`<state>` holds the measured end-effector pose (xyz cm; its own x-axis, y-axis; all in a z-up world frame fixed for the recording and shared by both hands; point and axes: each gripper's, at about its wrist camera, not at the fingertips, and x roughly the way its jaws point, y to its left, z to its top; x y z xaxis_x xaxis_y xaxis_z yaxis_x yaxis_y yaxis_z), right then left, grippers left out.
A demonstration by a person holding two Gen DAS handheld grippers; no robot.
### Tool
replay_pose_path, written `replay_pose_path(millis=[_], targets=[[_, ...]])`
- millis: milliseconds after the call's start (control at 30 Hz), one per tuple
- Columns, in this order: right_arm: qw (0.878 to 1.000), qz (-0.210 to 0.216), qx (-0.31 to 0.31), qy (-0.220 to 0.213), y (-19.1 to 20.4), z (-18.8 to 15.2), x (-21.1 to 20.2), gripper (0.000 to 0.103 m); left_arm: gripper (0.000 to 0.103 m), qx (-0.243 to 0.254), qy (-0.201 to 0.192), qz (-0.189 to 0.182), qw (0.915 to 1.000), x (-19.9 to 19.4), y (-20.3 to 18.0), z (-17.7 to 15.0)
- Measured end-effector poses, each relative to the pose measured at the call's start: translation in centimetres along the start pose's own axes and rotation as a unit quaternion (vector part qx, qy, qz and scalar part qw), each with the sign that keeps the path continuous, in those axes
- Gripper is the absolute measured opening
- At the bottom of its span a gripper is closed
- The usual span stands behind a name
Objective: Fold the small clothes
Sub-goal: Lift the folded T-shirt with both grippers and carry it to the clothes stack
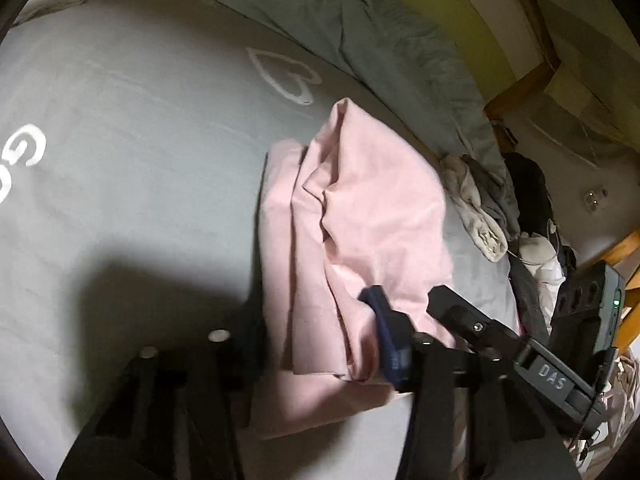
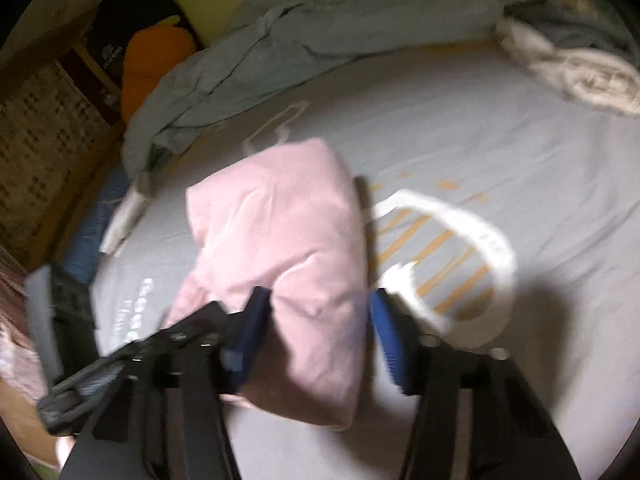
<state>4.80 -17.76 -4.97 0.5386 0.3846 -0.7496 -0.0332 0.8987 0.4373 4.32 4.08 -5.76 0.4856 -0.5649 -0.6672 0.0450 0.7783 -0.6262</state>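
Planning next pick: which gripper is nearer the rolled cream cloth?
Right. The right gripper is at the pink garment's side facing the rolled cream cloth; the left gripper at its opposite side.

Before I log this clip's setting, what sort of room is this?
Most likely a bedroom: the pink garment lies on a grey printed bedsheet, a rumpled grey-green duvet is bunched along the far edge, and a wooden bed frame shows beyond it.

Two wrist fisheye views, close over the grey bedsheet point(image 1: 140, 128).
Left view faces far-right toward the green duvet point(image 1: 360, 28); right view faces far-left. Both share the pink garment point(image 1: 360, 220) point(image 2: 288, 248).
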Motion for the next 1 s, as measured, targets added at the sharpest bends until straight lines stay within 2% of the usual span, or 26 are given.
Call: replay_pose_path(millis=[67,133,200,333,467,567,700,833,867,967,1000], targets=[[1.0,-0.01,-0.018,-0.004,0.5,-0.2,0.0,0.04,0.027,0.007,-0.003,0.001,1.0,-0.2,-0.1,-0.1],[0.999,-0.016,-0.031,-0.008,1.1,-0.3,-0.2,0.036,0.023,0.001,-0.01,-0.004,0.9999,-0.5,-0.2,-0.1],[0.999,-0.025,-0.039,-0.014,1.5,-0.5,-0.4,0.034,0.023,-0.001,-0.016,-0.003,0.9999,-0.9,-0.3,0.1],[0.999,-0.027,-0.036,-0.02,1.6,-0.3,-0.9,0.033,0.023,0.025,-0.024,0.014,0.9993,-1.1,-1.5,0.3],[0.999,-0.028,-0.036,-0.028,1.7,0.0,-1.9,0.028,0.021,0.03,-0.039,0.01,0.9987,-1.8,-2.5,0.6],[0.996,-0.048,-0.058,-0.04,2.3,0.5,-3.5,0.025,0.02,0.074,-0.066,0.024,0.9948,-2.6,-5.2,0.5],[0.992,-0.065,-0.071,-0.077,1.6,3.6,-7.6,0.022,0.02,0.123,-0.09,-0.004,0.9883,-2.6,-10.2,1.6],[0.982,-0.091,-0.096,-0.137,-0.3,8.8,-13.3,0.022,0.02,0.173,-0.106,-0.057,0.9776,-1.0,-16.9,4.8],[0.977,-0.1,-0.099,-0.159,-1.2,10.7,-15.2,0.021,0.02,0.191,-0.112,-0.072,0.9726,-0.4,-19.2,5.8],[0.964,-0.121,-0.09,-0.217,-4.5,15.5,-19.5,0.021,0.02,0.256,-0.136,-0.119,0.9497,1.9,-25.6,8.4],[0.961,-0.125,-0.093,-0.229,-5.5,16.8,-20.4,0.021,0.02,0.265,-0.137,-0.128,0.9458,3.1,-27.4,9.2]])
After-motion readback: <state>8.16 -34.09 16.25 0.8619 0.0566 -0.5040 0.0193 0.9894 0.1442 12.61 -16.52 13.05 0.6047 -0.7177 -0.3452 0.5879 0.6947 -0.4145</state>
